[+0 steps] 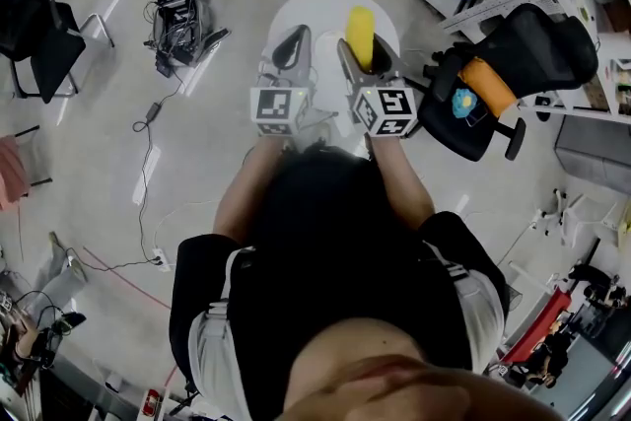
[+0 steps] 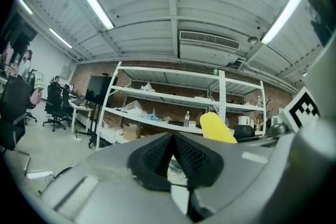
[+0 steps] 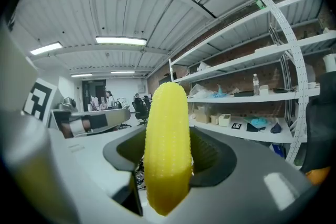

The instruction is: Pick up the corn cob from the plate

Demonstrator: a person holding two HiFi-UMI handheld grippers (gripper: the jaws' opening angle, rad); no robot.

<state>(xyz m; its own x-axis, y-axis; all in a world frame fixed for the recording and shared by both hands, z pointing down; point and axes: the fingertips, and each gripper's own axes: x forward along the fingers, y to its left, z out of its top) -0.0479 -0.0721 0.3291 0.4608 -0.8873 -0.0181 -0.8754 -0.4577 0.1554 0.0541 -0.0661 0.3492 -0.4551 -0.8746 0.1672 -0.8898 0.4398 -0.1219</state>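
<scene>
Grip security is what matters now. In the head view the corn cob [image 1: 361, 36] stands upright in the right gripper [image 1: 359, 59], lifted above a round white tabletop [image 1: 296, 10]. I cannot make out the plate beneath it. The left gripper [image 1: 293, 44] hangs just beside, with its jaws together on nothing. The pick-up looks as good as made, so doing it well means an even clamp, a near-vertical cob and no jerks. Most of the cob's length stands proud of the jaws and could lever round.

In the left gripper view, the left gripper [image 2: 172, 138] has its black pads [image 2: 197, 157] meeting in a narrow V with nothing between them. The cob's yellow tip [image 2: 215, 127] pokes up to the right, near the right gripper's marker cube [image 2: 305, 107]. This gripper is probably best kept clear.

In the right gripper view, the right gripper [image 3: 168, 144] has its jaws clamped on the cob's lower part [image 3: 167, 113]. The cob is a bright yellow tapered cylinder with a rounded tip, covered in rows of small raised kernels. It is slightly glossy and looks like moulded plastic. The pads are dark and finely ribbed, set in a smooth grey shell, and the bumps should key into the ribbing and resist sliding.
</scene>
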